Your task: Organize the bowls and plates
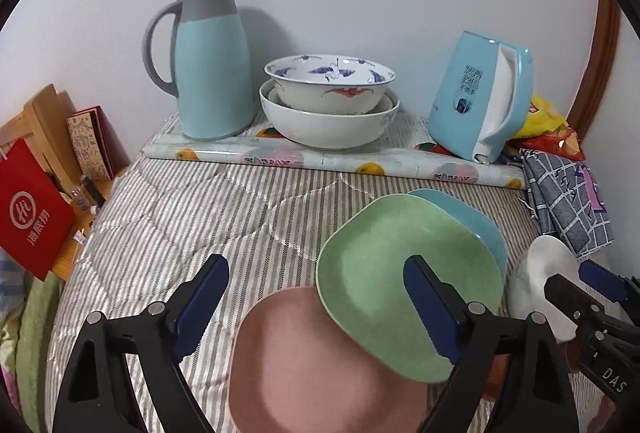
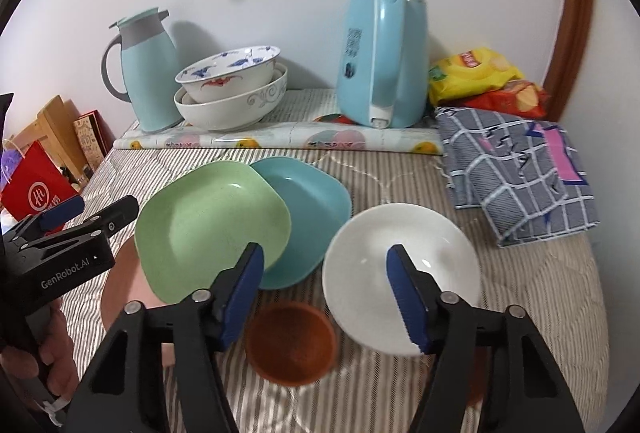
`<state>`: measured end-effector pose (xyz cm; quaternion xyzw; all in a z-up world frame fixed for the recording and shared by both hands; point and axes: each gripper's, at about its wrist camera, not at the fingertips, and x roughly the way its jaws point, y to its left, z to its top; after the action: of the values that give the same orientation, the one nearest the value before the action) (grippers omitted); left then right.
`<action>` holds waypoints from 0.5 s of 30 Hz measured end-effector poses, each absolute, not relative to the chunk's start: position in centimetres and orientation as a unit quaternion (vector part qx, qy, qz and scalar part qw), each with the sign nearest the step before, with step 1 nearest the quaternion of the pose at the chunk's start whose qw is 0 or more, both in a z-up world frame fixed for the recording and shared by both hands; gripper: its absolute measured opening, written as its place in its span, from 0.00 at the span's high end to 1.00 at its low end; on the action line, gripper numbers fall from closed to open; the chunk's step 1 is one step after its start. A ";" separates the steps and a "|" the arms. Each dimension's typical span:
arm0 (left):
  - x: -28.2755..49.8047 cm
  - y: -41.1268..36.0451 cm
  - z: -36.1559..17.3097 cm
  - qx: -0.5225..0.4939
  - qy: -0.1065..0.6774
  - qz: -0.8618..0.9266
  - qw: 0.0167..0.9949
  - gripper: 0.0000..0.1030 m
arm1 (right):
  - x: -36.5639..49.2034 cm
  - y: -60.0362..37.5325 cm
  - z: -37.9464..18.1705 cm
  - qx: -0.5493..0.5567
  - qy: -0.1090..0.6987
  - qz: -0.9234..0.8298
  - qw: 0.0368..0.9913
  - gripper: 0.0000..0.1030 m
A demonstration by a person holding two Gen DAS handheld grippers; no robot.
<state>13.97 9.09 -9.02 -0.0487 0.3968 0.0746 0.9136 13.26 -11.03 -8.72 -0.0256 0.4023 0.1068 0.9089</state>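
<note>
Soft, even indoor light, faint shadows on the wall, strong fisheye bending with dark corners.

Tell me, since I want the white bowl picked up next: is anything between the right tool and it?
Nothing visible blocks it. The right tool hangs open over the near rim of the white bowl; the small brown bowl sits beside it, lower left.

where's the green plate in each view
Left wrist: green plate lower right of centre, overlapping the pink plate, under the left gripper's right finger.
Right wrist: green plate left of centre, lying over the teal plate.
Shared landmark: the stacked bowls by the wall.
</note>
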 end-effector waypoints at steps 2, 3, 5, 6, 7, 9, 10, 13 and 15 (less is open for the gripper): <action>14.7 9.3 -9.5 -0.051 0.402 0.071 0.912 0.15 | 14.1 -10.5 -9.2 -0.027 0.406 0.110 0.907 0.41; 15.1 9.3 -9.8 -0.051 0.405 0.071 0.910 0.16 | 14.5 -10.3 -9.4 -0.026 0.409 0.111 0.905 0.41; 15.7 9.4 -10.3 -0.050 0.411 0.069 0.907 0.19 | 15.1 -10.0 -9.8 -0.024 0.414 0.112 0.903 0.42; 16.1 9.5 -10.6 -0.052 0.415 0.066 0.906 0.20 | 15.4 -9.8 -10.0 -0.024 0.416 0.114 0.902 0.43; 16.4 9.6 -10.8 -0.054 0.418 0.063 0.905 0.21 | 15.6 -9.6 -10.3 -0.025 0.418 0.115 0.901 0.45; 16.8 9.7 -11.3 -0.056 0.422 0.060 0.903 0.22 | 16.1 -9.2 -10.8 -0.029 0.423 0.116 0.898 0.46; 17.1 9.7 -11.5 -0.056 0.423 0.058 0.903 0.23 | 16.3 -9.0 -10.9 -0.031 0.425 0.116 0.897 0.47; 17.7 9.8 -12.0 -0.058 0.429 0.053 0.900 0.27 | 16.8 -8.6 -11.6 -0.037 0.431 0.116 0.894 0.50; 18.0 9.8 -12.4 -0.059 0.433 0.051 0.898 0.30 | 17.1 -8.2 -11.8 -0.040 0.434 0.118 0.892 0.50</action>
<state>18.03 9.82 -12.38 -0.0594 0.4334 0.0510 0.8978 17.11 -8.25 -11.84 -0.0402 0.4344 0.1180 0.8921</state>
